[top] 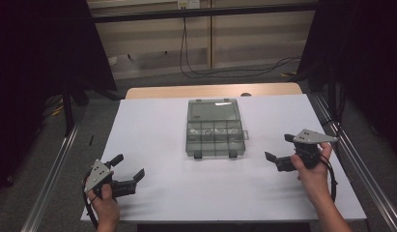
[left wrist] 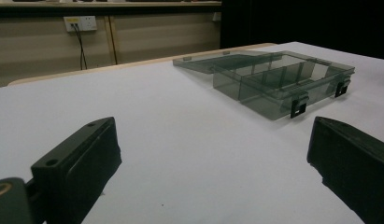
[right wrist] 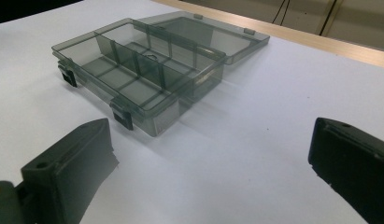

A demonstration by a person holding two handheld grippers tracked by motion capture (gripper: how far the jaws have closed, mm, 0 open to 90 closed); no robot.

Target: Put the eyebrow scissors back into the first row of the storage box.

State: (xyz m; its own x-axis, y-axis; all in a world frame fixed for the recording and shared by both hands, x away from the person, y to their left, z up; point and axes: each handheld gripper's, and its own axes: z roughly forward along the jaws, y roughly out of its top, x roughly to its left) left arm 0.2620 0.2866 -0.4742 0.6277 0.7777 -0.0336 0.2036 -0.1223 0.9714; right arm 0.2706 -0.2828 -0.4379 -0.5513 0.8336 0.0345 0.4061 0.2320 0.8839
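white tabletop (top: 152,145) fills the near ground, its front edge by the person. at the near left corner the left gripper (top: 131,169) sits low over the sheet, jaws spread wide, nothing between them. further in on the right, the right gripper (top: 278,149) hangs just as wide and bare. beyond both, mid-table, lies a smoky compartment box (top: 215,135), lid (top: 211,110) flung flat behind it.

Each hand holds a black gripper. The left gripper (top: 130,170) and the right gripper (top: 279,148) both have two fat black jaws, a grey three-cornered plate with small holes on top, and a black cable.
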